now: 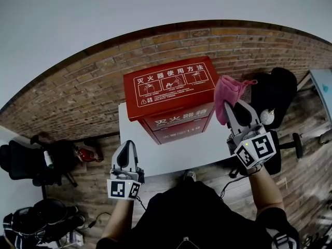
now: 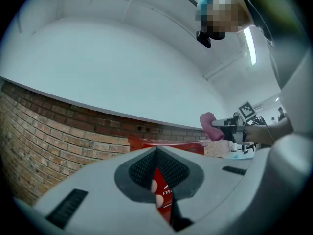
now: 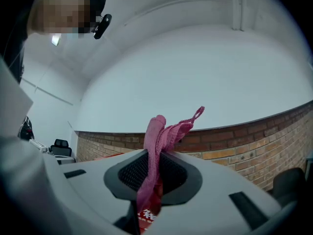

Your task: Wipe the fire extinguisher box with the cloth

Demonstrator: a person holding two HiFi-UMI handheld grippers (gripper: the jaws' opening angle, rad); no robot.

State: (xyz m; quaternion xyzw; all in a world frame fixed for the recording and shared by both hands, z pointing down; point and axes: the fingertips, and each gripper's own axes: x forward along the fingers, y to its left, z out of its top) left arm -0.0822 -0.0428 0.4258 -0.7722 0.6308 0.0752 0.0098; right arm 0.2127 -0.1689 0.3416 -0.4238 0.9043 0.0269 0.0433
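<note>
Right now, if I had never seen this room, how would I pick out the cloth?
Find the white table by the brick wall, with a big red box on it. Just right of the box's top, the cloth is pinched in the right gripper: the only pink, floppy thing there.

Box top: the lid of the fire extinguisher box (image 1: 171,95) lies open to approach from above.
Front: a bare strip of white table (image 1: 135,149) runs before the box; the left gripper (image 1: 126,147), jaws together, hangs at its near edge.
Right flank: the right gripper (image 1: 233,108), clamped on the pink cloth (image 1: 228,90), crowds the box's corner, with a black chair (image 1: 272,95) just beyond.
Rear: the brick wall (image 1: 78,92) closes off the back.
Left flank: office chairs (image 1: 31,162) stand well apart.
</note>
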